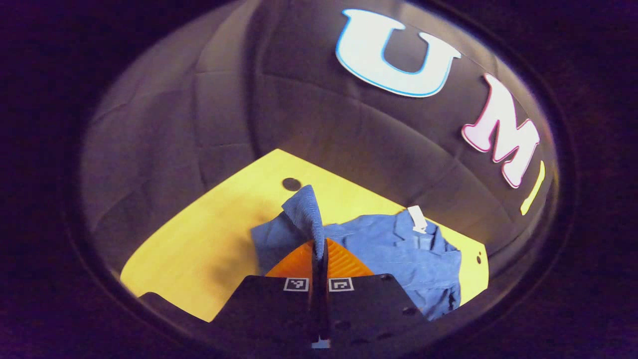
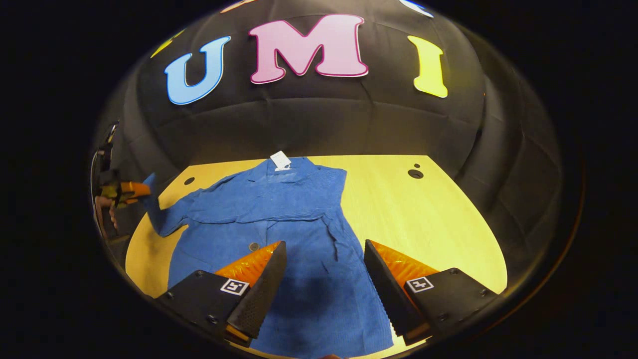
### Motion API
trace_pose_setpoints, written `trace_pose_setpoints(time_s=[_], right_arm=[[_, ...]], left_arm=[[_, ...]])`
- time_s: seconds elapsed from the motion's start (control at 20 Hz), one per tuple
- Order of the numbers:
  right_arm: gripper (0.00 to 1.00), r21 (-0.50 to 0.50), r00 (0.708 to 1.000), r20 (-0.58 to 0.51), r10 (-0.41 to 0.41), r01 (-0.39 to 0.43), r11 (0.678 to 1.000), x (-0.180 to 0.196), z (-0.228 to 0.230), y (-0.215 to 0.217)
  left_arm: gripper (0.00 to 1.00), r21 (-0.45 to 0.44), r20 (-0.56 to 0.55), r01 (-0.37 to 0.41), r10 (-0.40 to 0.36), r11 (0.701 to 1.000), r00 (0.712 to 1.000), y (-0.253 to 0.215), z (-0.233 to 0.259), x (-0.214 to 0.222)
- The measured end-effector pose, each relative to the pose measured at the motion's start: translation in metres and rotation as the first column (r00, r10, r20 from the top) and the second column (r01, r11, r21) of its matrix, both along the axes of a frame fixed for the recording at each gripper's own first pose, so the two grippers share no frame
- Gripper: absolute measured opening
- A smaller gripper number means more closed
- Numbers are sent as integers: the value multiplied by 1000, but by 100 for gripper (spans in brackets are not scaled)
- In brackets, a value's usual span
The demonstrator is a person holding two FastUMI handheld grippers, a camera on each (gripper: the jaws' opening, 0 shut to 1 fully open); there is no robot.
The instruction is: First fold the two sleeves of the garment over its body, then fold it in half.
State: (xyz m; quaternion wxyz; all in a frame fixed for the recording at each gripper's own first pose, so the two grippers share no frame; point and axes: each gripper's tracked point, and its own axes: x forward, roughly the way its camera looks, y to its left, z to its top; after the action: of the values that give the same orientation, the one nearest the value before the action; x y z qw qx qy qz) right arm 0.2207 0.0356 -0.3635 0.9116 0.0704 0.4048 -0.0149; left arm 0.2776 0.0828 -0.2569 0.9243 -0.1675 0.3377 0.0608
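- The blue garment [image 2: 279, 219] is lying spread on the yellow worktop [image 2: 423, 214], collar end toward the booth wall with a white tag [image 2: 280, 160] sitting at the neck; one sleeve [image 2: 319, 199] is already folded across the chest; the other sleeve [image 2: 164, 214] is pulled up off the worktop at the far left
- Left tongs [image 1: 319, 249] are pressed together on the cuff of that lifted sleeve, both fingers pinching the cloth; in the left gripper view the cuff [image 1: 304, 209] sticks up just above the tips
- Right tongs [image 2: 324, 279] are spread wide and holding nothing; they hang over the lower body of the garment, one finger [image 2: 259, 289] on each side of the middle; can't tell if the tips touch the cloth
- The right gripper view catches the left tongs from afar at the left edge, with a hand [image 2: 103, 212] behind them
- The right gripper view also shows a button [image 2: 253, 246] on the front and a dark round hole [image 2: 415, 173] in the worktop at the far right; the left gripper view has another hole [image 1: 291, 184] just behind the raised cuff and shows the garment bunched up
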Motion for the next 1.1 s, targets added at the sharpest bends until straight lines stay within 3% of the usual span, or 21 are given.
trace_pose_setpoints(time_s=[0.25,0.35,0.45,0.55,0.7,0.8,0.95,1.1], right_arm=[[99,0,1000,-5,-23,23,1000,-12,0,-48],[99,-1,999,-2,-46,46,999,-16,0,-66],[99,5,997,3,-81,81,997,-22,-1,-81],[98,9,994,-9,-112,112,994,-31,-6,-93],[98,1,992,-37,-124,125,992,-42,-15,-99],[98,22,989,-63,-134,135,991,-49,-22,-93],[98,46,986,-113,-123,129,991,-61,-34,-79],[99,49,976,-201,-81,93,994,-85,-48,-65]], left_arm=[[0,-33,11,253,-253,967,968,-191,-14,72],[0,-43,-19,348,-349,936,937,-258,-37,77],[6,-36,-78,428,-429,903,900,-306,-70,74],[70,-39,-96,461,-463,886,881,-342,-91,60],[71,-57,-18,446,-447,893,894,-339,-75,51],[86,-1,27,427,-427,904,904,-300,-52,29],[85,72,45,390,-394,918,918,-219,-23,-38],[85,86,-78,317,-311,945,947,-138,-29,-136]])
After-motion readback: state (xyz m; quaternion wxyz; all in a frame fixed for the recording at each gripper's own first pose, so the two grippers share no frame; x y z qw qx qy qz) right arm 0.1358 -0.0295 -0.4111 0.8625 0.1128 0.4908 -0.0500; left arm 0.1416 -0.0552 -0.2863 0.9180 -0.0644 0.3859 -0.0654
